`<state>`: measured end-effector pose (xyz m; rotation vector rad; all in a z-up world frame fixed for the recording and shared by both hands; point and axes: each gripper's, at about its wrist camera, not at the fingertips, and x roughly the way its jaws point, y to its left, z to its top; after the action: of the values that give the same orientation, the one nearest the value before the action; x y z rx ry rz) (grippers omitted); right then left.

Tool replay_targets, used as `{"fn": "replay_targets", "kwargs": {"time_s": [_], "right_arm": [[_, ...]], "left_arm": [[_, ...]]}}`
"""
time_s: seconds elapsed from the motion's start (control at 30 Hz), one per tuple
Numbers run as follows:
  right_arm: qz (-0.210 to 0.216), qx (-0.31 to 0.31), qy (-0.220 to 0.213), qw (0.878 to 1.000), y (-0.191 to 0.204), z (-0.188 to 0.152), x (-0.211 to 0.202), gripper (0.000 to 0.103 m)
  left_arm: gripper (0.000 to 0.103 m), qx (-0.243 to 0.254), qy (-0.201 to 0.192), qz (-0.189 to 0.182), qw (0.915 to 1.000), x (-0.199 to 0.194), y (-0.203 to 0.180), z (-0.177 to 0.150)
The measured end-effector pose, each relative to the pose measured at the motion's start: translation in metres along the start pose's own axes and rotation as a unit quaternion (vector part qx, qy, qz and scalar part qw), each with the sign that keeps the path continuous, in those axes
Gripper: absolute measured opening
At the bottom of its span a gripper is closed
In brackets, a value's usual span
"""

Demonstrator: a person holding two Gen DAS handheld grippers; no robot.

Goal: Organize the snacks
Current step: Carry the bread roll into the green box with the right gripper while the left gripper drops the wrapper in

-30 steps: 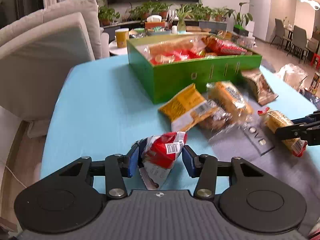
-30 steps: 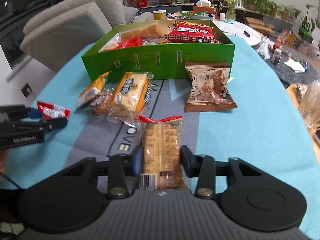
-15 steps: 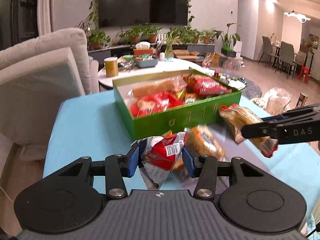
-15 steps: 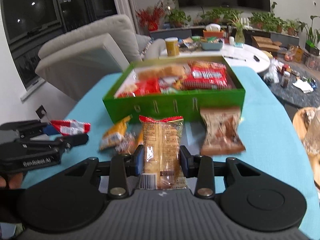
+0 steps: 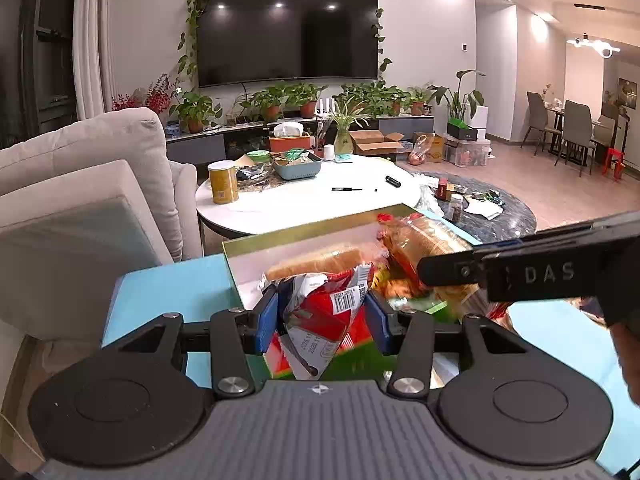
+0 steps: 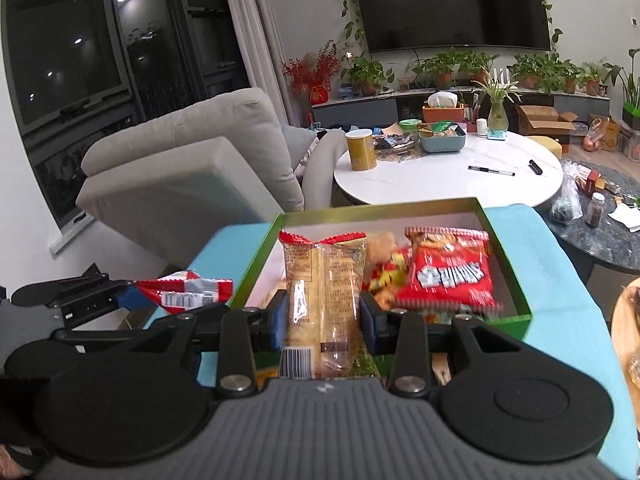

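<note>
My left gripper (image 5: 322, 322) is shut on a crumpled red and white snack packet (image 5: 324, 320) with a barcode, held in the air at the near left side of the green box (image 5: 236, 272). My right gripper (image 6: 323, 326) is shut on a long clear bread packet (image 6: 324, 300) with red crimped ends, raised over the green box (image 6: 500, 236). The box holds a red chips bag (image 6: 448, 272), a bread loaf (image 5: 316, 262) and other snacks. In the left wrist view the right gripper's arm crosses from the right with the bread packet (image 5: 424, 240); the right wrist view shows the red packet (image 6: 184, 290) at left.
The box stands on a light blue tablecloth (image 6: 560, 300). Behind it is a round white table (image 6: 448, 176) with a yellow can (image 6: 361, 148), a blue tray and pens. A beige armchair (image 6: 192, 168) stands at the left, and a dark round table (image 6: 600, 216) at the right.
Both grippers have lifted their packets off the table and carried them forward to the green box. The loose snacks on the grey mat have dropped out of view below.
</note>
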<state>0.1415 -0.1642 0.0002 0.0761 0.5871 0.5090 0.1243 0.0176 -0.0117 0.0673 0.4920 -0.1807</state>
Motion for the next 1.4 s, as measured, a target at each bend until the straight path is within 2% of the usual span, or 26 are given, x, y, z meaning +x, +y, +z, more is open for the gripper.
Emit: {"fn": "replay_targets", "kwargs": {"time_s": [0.43,0.73,1.0,1.13,1.4], "right_arm": [[0.002,0.030,0.010,1.000,-0.017,0.012,0.042,0.075],[0.002,0.038,0.022,0.999,-0.024,0.016,0.063,0.075],[0.002,0.040,0.026,0.999,-0.026,0.018,0.070,0.075],[-0.010,0.039,0.031,0.999,-0.025,0.017,0.073,0.075],[-0.017,0.042,0.006,0.999,-0.028,0.016,0.053,0.076]], "left_arm": [[0.044,-0.015,0.031,0.005,0.9994,0.069,0.017,0.013],[0.043,-0.027,0.047,0.010,0.9985,0.100,0.023,0.011],[0.044,-0.026,0.050,0.014,0.9983,0.110,0.025,0.012],[0.053,-0.034,0.051,0.030,0.9976,0.114,0.028,0.009],[0.061,-0.033,0.035,0.039,0.9981,0.089,0.031,0.005]]}}
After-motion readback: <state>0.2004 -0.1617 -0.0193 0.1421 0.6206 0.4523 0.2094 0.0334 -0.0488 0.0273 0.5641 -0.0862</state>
